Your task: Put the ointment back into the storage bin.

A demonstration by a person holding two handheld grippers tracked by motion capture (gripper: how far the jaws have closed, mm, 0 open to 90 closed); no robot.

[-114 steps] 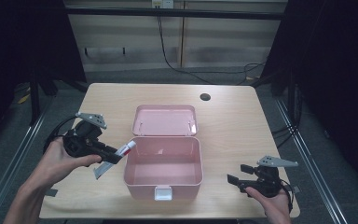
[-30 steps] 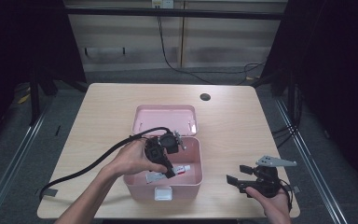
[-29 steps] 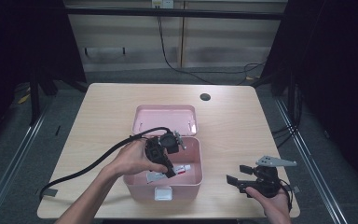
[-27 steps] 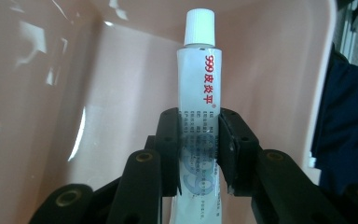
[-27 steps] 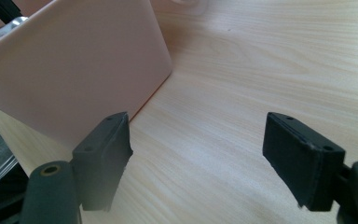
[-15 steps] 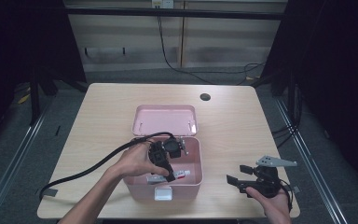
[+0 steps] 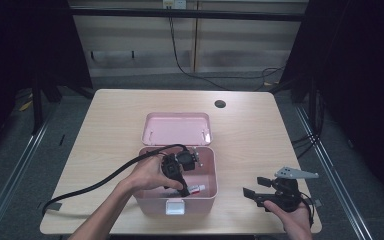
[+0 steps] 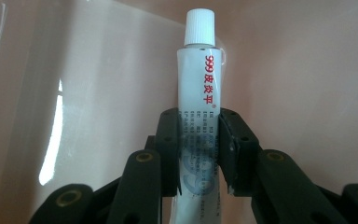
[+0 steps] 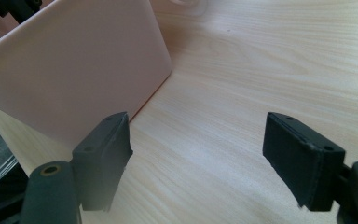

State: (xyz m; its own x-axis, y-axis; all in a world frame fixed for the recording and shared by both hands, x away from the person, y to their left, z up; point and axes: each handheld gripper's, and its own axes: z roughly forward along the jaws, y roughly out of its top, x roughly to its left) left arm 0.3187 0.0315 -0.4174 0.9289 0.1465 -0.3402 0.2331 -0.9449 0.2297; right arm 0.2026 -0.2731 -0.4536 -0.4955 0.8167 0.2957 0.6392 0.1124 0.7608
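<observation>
A pink box (image 7: 207, 165) stands open at the table's middle, its lid (image 7: 177, 128) tipped back. My left gripper (image 7: 184, 190) reaches down inside it, shut on a white ointment tube (image 8: 200, 98) with red print and a white cap; the tube's capped end (image 7: 196, 189) lies near the box's front right corner. In the left gripper view the tube stands between my black pads (image 8: 169, 149) against the pink inner wall. My right gripper (image 7: 251, 190) rests open on the table right of the box, with nothing between its pads (image 9: 107, 154); the box's outer wall (image 9: 79, 65) stands just beyond it.
A dark round hole (image 7: 220, 104) sits in the wooden table (image 7: 110, 125) at the back right. The left gripper's black cable (image 7: 95, 185) trails across the table toward its front left edge. A white latch (image 7: 175, 206) sits on the box's front wall.
My left gripper carried the tube from the table left of the box into the box, then pushed it further toward the front right corner. The right gripper stayed put.
</observation>
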